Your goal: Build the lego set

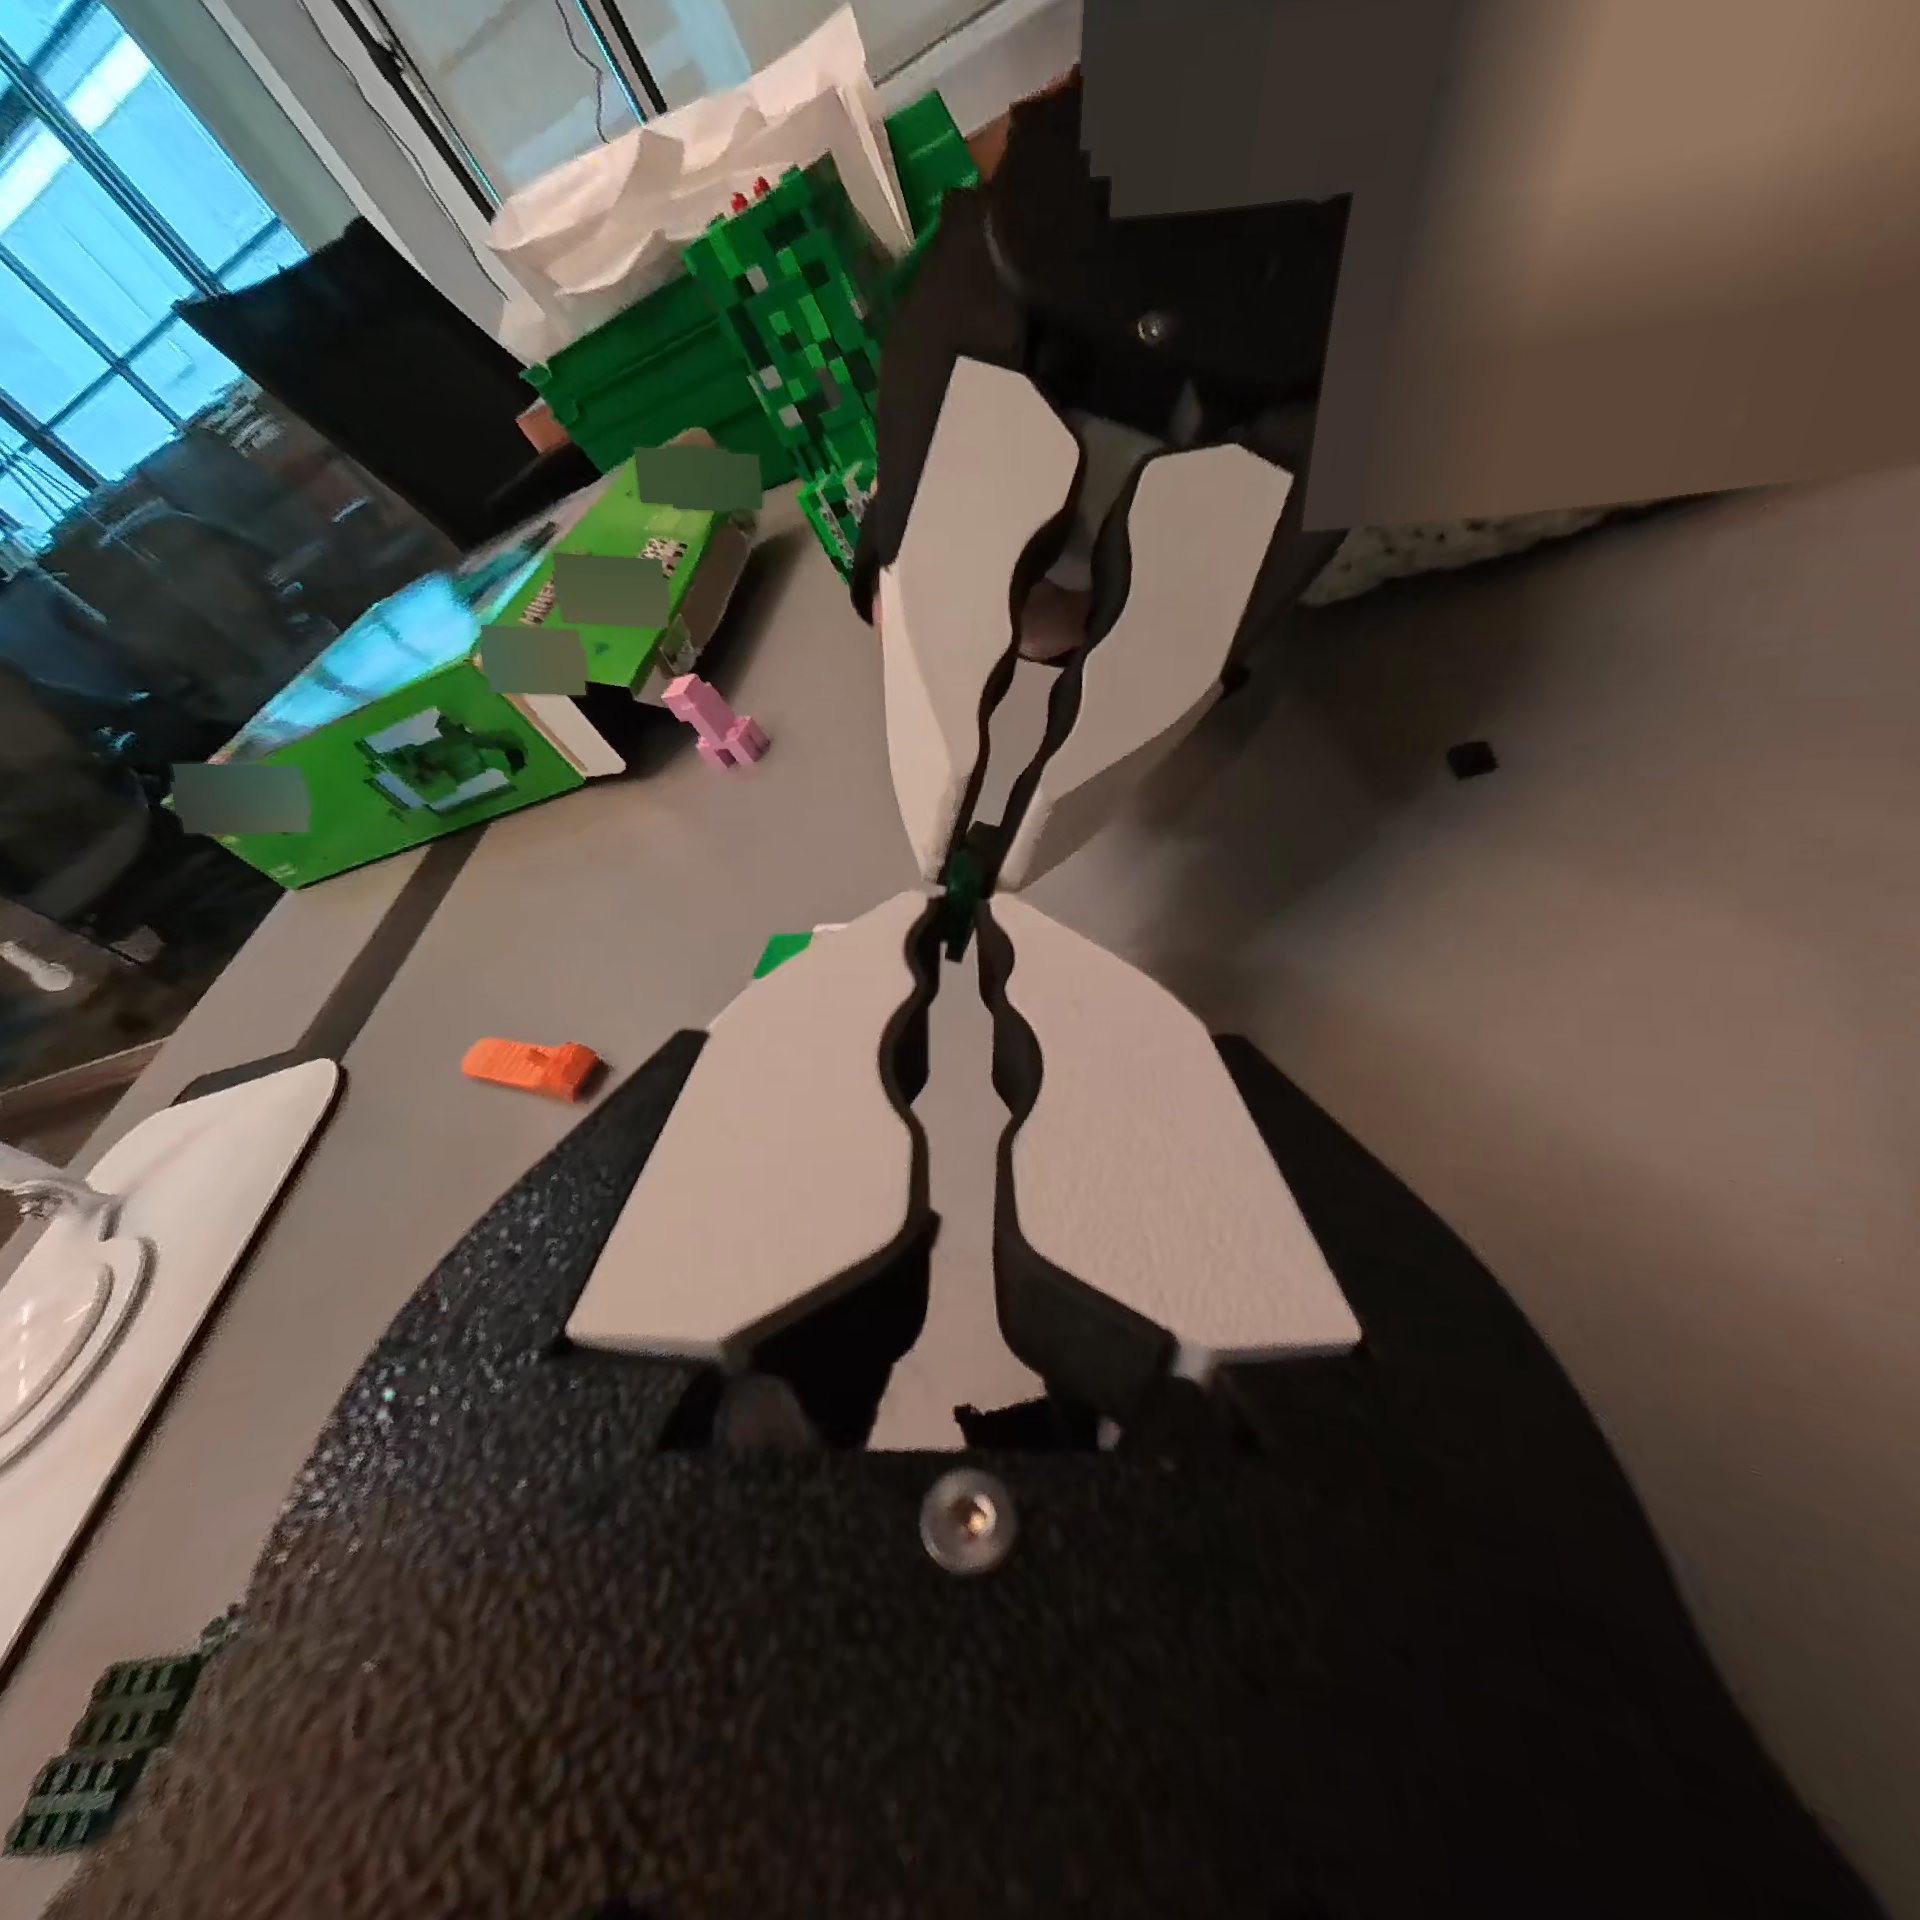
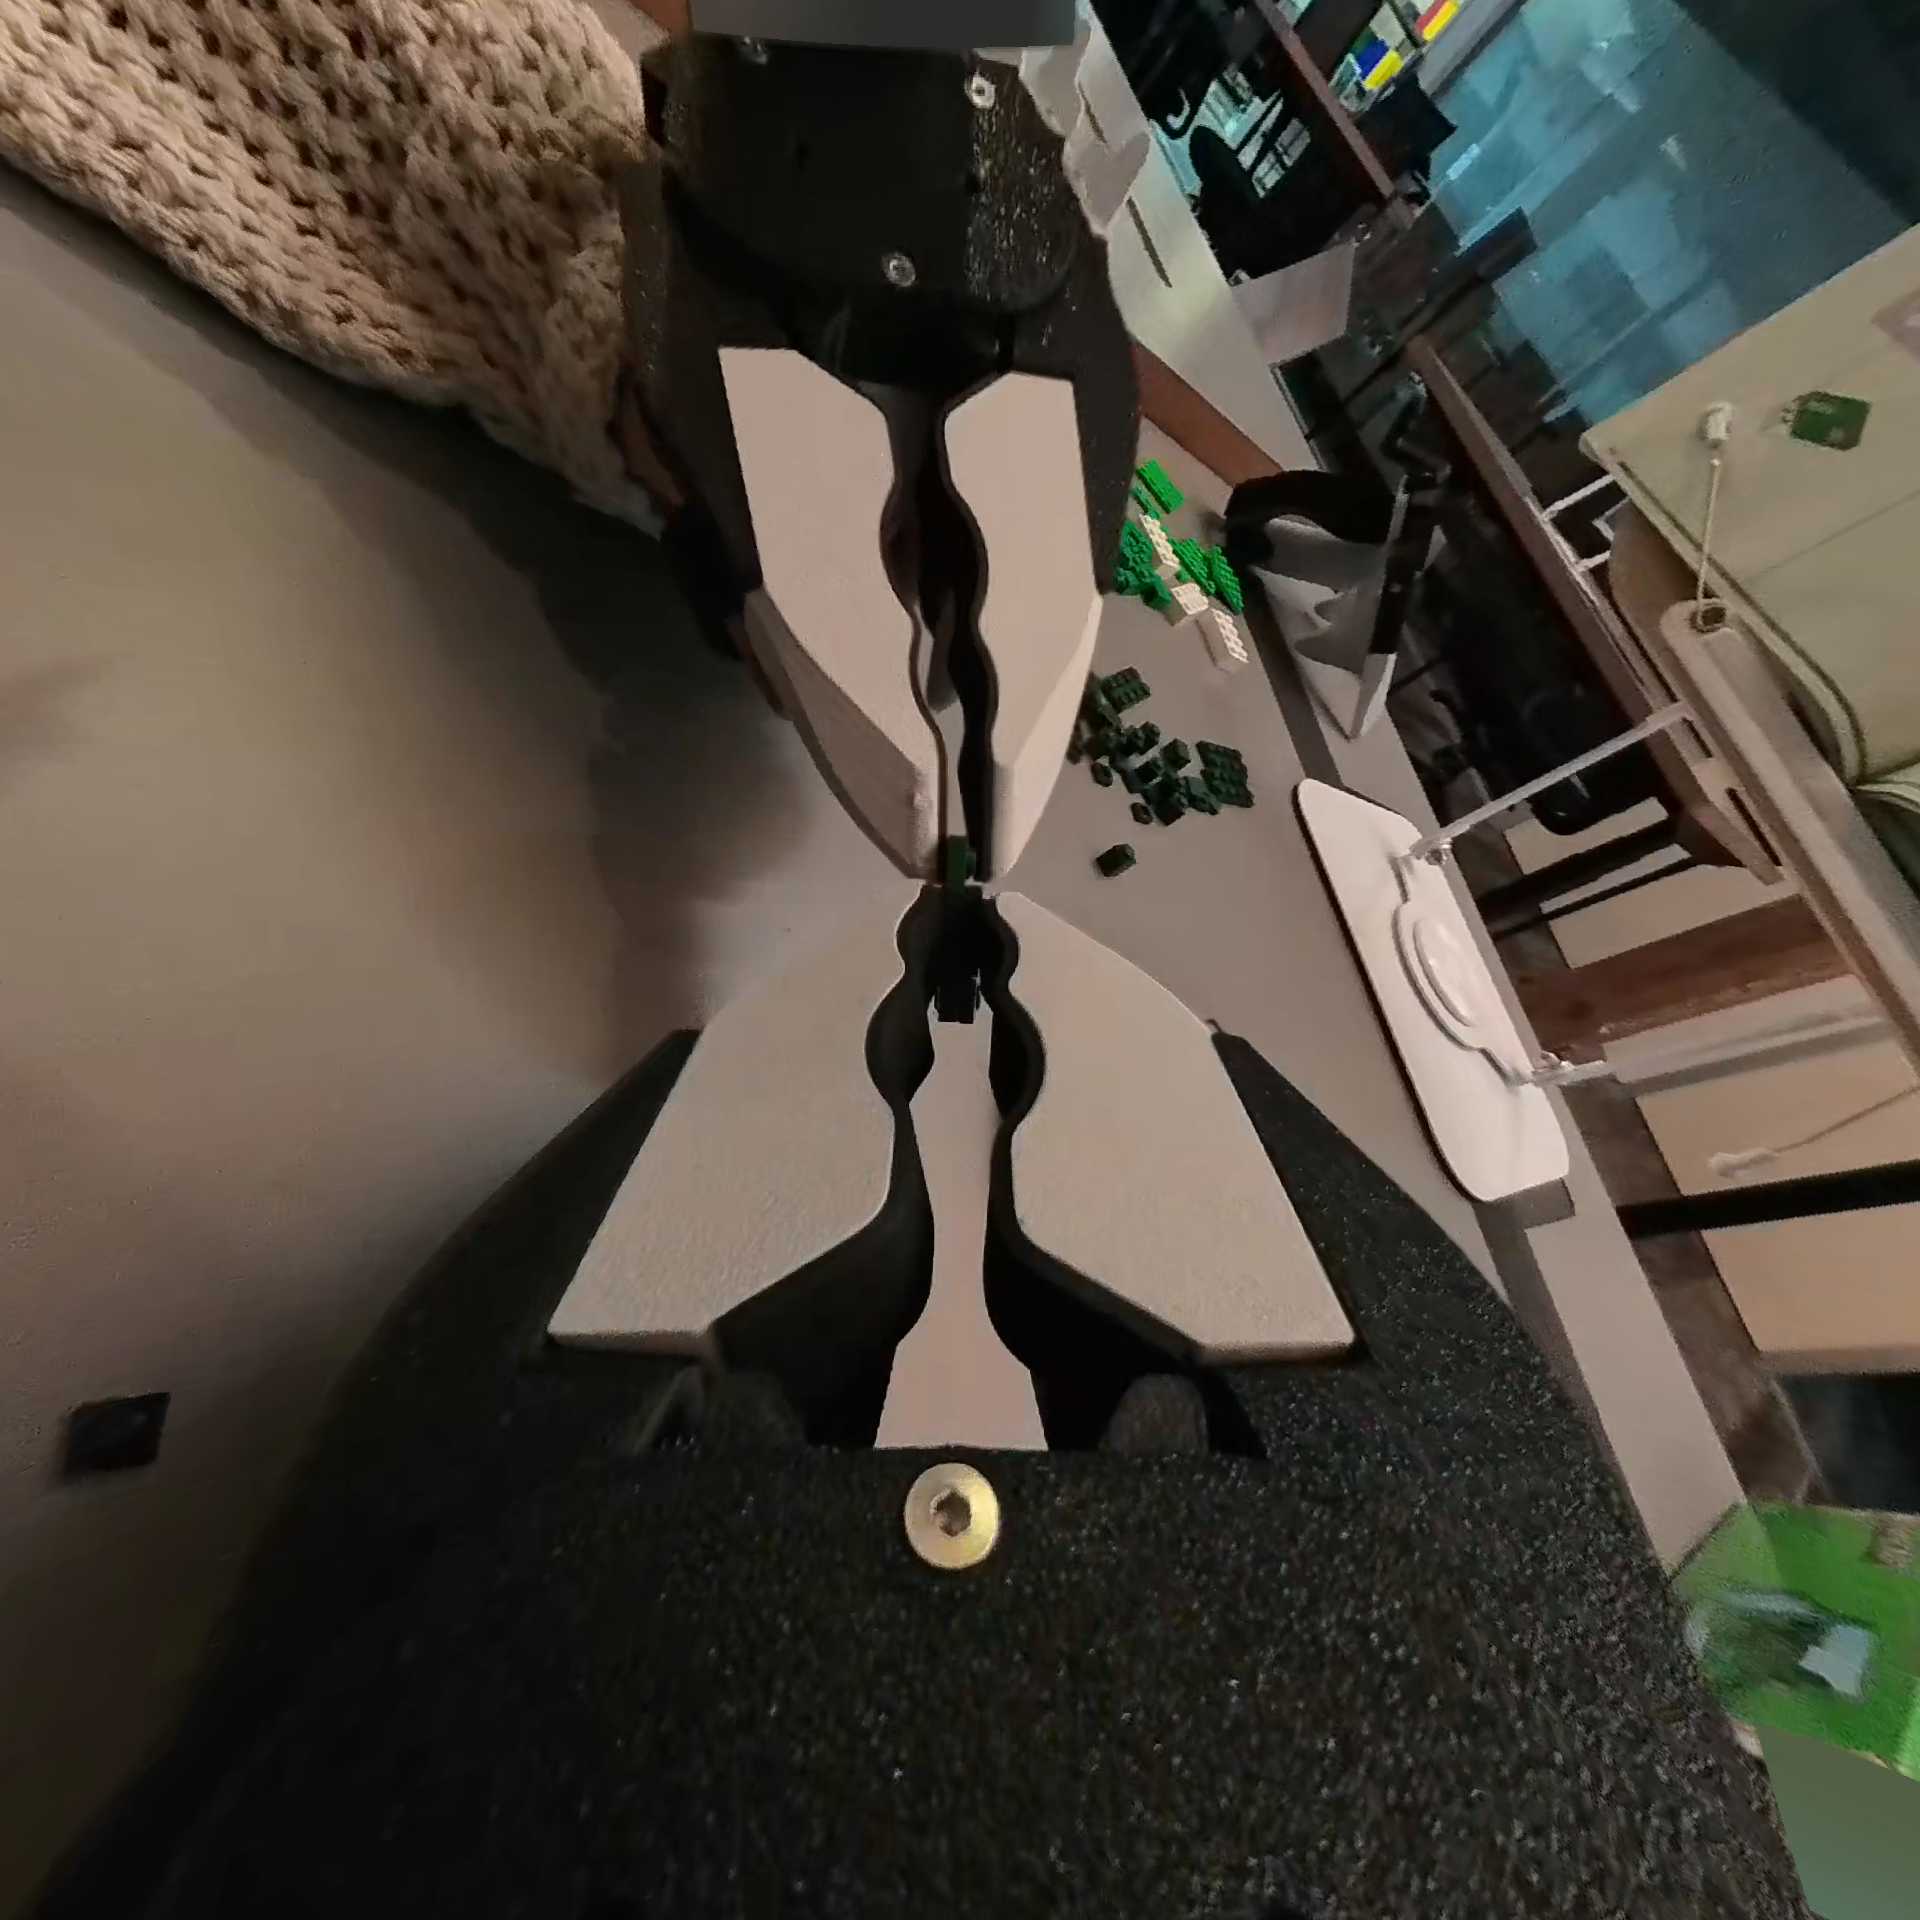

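Observation:
My left gripper and my right gripper meet tip to tip above the grey table. Each is shut on a small dark green lego piece. The left one's piece touches the piece held by the right gripper, which comes in from above in the left wrist view. In the right wrist view a dark piece sits between my right fingers, and the left gripper holds a green piece against it. How the pieces join is hidden by the fingertips.
A tall green block figure, a green set box, a pink figure and an orange brick separator lie to the left. Piles of dark green bricks and green and white bricks lie beside a white stand base. A knit sleeve is near. Left and right tips are no more than a few centimetres apart.

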Action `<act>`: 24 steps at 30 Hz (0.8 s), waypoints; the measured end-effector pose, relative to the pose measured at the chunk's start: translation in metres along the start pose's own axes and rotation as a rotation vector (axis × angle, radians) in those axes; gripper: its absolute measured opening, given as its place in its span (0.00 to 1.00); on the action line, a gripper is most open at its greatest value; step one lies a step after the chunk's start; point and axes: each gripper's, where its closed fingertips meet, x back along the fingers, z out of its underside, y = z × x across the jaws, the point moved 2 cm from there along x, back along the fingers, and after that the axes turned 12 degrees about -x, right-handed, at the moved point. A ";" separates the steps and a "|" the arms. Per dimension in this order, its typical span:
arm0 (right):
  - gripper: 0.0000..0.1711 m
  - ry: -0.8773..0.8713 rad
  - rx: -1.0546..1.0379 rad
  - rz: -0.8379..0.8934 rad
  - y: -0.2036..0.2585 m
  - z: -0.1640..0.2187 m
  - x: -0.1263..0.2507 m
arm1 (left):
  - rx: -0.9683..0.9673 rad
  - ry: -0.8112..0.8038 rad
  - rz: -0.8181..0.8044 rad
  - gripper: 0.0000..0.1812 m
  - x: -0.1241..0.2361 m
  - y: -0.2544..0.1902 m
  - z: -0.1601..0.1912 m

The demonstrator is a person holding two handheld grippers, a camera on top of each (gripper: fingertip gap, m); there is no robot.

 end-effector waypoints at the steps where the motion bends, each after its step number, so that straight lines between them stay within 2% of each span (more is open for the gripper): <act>1: 0.03 0.001 -0.001 -0.003 0.000 0.000 0.000 | -0.009 0.003 0.000 0.03 0.000 0.000 0.000; 7: 0.03 0.020 -0.072 -0.100 0.008 0.003 0.000 | -0.104 0.023 0.055 0.02 -0.001 -0.009 0.002; 12: 0.03 0.029 -0.114 -0.181 0.013 0.004 0.004 | -0.083 0.015 0.093 0.02 -0.003 -0.016 0.000; 15: 0.04 -0.018 -0.028 -0.026 0.001 0.001 0.001 | -0.027 0.025 0.004 0.03 -0.003 -0.001 0.000; 19: 0.03 0.010 0.272 0.188 -0.005 -0.002 0.000 | -0.010 -0.005 -0.061 0.06 0.000 0.005 -0.002; 24: 0.04 0.019 0.536 0.331 -0.009 -0.006 0.004 | 0.209 -0.092 -0.041 0.16 0.000 0.011 -0.006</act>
